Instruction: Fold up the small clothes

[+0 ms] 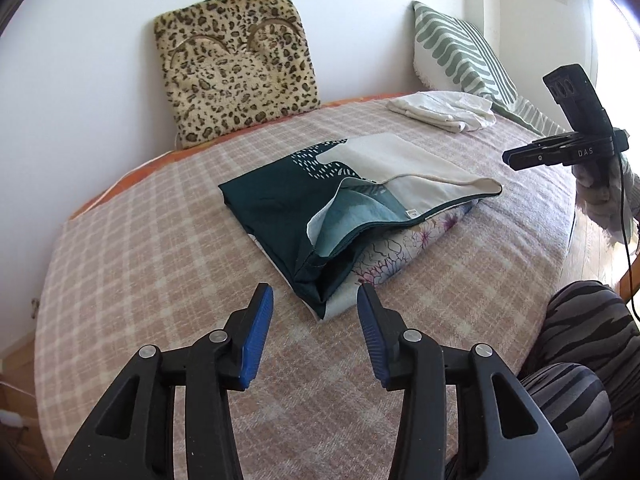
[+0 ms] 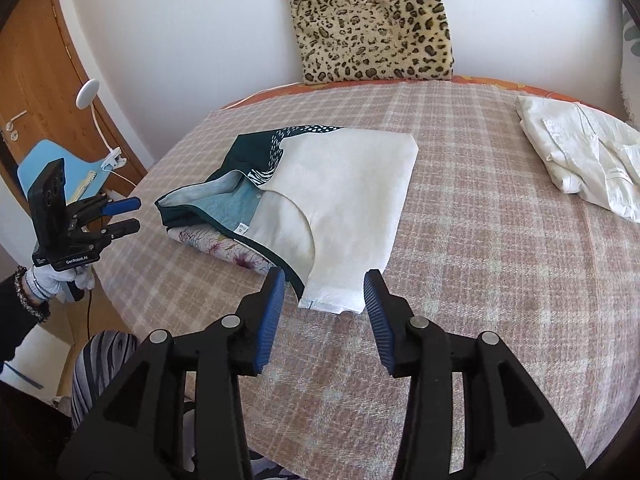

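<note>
A folded dark green and cream garment (image 1: 352, 188) (image 2: 320, 192) lies in the middle of the bed, on top of a floral-print cloth (image 1: 400, 248) (image 2: 224, 250). My left gripper (image 1: 315, 300) is open and empty, just in front of the garment's near corner; it also shows in the right wrist view (image 2: 124, 214) at the left. My right gripper (image 2: 324, 286) is open and empty, with its fingertips either side of the cream flap's near edge; it also shows in the left wrist view (image 1: 516, 158) at the right, above the bed's edge.
A folded white garment (image 1: 444, 110) (image 2: 580, 160) lies at the back of the checked blanket (image 1: 160, 240) (image 2: 500, 260). A leopard-print cushion (image 1: 236, 68) (image 2: 372, 20) and a green striped pillow (image 1: 460, 52) lean on the wall. A wooden door (image 2: 36, 80) stands left.
</note>
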Action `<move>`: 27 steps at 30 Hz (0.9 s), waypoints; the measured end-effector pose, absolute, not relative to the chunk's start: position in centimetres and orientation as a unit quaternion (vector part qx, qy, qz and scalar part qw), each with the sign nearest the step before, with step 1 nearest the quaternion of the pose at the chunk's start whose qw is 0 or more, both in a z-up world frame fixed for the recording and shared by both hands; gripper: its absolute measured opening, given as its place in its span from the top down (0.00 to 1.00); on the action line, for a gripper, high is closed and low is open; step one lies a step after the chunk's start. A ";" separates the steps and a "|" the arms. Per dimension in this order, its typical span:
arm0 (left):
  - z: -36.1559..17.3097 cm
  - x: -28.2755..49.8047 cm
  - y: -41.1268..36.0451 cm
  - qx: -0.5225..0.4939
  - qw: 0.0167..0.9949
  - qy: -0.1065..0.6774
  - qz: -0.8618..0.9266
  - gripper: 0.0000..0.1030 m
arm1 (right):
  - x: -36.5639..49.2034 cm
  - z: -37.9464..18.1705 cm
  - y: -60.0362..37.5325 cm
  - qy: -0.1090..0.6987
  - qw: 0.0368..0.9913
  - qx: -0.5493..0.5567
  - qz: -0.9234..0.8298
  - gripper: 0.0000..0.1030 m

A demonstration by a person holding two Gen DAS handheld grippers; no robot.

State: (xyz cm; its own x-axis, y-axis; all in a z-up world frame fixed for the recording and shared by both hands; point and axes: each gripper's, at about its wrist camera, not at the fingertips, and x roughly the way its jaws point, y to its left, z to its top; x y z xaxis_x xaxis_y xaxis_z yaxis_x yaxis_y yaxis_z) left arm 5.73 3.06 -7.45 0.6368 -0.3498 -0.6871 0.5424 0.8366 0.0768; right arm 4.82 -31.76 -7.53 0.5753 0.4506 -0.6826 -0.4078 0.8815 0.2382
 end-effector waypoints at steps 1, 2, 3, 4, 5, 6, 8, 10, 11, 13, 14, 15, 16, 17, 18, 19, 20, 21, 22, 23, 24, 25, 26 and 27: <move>-8.0 6.0 2.7 0.147 0.893 0.350 -0.243 0.59 | 4.8 -7.5 -31.5 0.393 0.886 0.029 0.243 0.58; -8.4 6.4 2.4 0.153 0.892 0.353 -0.235 0.59 | 4.8 -7.5 -31.3 0.393 0.887 0.027 0.240 0.58; -8.8 6.8 2.1 0.156 0.892 0.355 -0.231 0.59 | 4.8 -7.5 -31.0 0.394 0.888 0.024 0.236 0.58; -9.0 7.1 1.9 0.159 0.894 0.353 -0.227 0.59 | 5.0 -7.6 -30.9 0.398 0.888 0.023 0.229 0.58; -9.1 7.3 1.6 0.167 0.897 0.346 -0.220 0.59 | 5.3 -7.8 -30.9 0.404 0.887 0.026 0.222 0.58; -9.1 7.4 1.3 0.175 0.899 0.339 -0.216 0.59 | 5.6 -8.1 -31.0 0.410 0.885 0.037 0.218 0.58; -8.8 7.3 0.8 0.189 0.900 0.321 -0.226 0.62 | 6.4 -8.8 -31.6 0.423 0.880 0.065 0.209 0.58; -8.6 7.2 0.2 0.215 0.895 0.308 -0.240 0.93 | 7.2 -9.7 -32.4 0.438 0.872 0.096 0.197 0.58; -8.5 7.2 0.0 0.227 0.892 0.305 -0.243 0.96 | 7.6 -10.2 -32.7 0.446 0.866 0.111 0.197 0.58; -8.1 7.0 -0.1 0.230 0.887 0.303 -0.261 0.95 | 8.4 -11.1 -32.9 0.461 0.854 0.133 0.198 0.58; -7.9 7.0 0.0 0.223 0.885 0.305 -0.270 0.96 | 8.6 -11.5 -33.0 0.467 0.850 0.141 0.200 0.58; -7.7 6.9 0.0 0.229 0.884 0.305 -0.270 0.96 | 8.9 -11.8 -32.9 0.471 0.847 0.145 0.201 0.58; -7.7 6.7 -0.1 0.240 0.881 0.304 -0.272 0.96 | 9.0 -12.0 -32.9 0.473 0.844 0.149 0.204 0.58; -7.6 6.5 -0.2 0.250 0.877 0.304 -0.274 0.96 | 9.2 -12.2 -32.8 0.475 0.842 0.152 0.206 0.62; -7.6 6.2 -0.2 0.259 0.874 0.304 -0.277 0.96 | 9.3 -12.2 -32.6 0.477 0.840 0.152 0.208 0.73; -7.6 5.9 -0.3 0.272 0.870 0.303 -0.277 0.96 | 9.3 -12.2 -32.4 0.479 0.840 0.147 0.207 0.79; -7.7 5.5 -0.4 0.286 0.867 0.299 -0.278 0.97 | 9.4 -12.1 -32.2 0.479 0.842 0.139 0.203 0.86; -7.9 5.1 -0.6 0.303 0.861 0.297 -0.279 0.97 | 9.4 -11.9 -32.0 0.480 0.843 0.131 0.204 0.87; -8.4 4.6 -0.8 0.328 0.852 0.298 -0.280 0.97 | 9.3 -11.7 -31.8 0.479 0.844 0.125 0.207 0.87; -9.2 4.0 -1.0 0.353 0.841 0.299 -0.281 0.97 | 9.3 -11.4 -31.6 0.478 0.846 0.116 0.205 0.87; -9.9 3.7 -1.0 0.368 0.834 0.304 -0.278 0.96 | 9.2 -11.1 -31.4 0.478 0.848 0.105 0.203 0.87; -10.5 3.6 -0.9 0.374 0.829 0.312 -0.273 0.92 | 9.2 -10.9 -31.2 0.479 0.849 0.093 0.202 0.87; -10.8 3.6 -0.7 0.368 0.829 0.321 -0.272 0.92 | 9.0 -10.8 -31.1 0.479 0.850 0.082 0.203 0.88; -10.9 3.7 -0.4 0.358 0.832 0.329 -0.270 0.92 | 9.1 -10.7 -31.0 0.480 0.851 0.071 0.199 0.90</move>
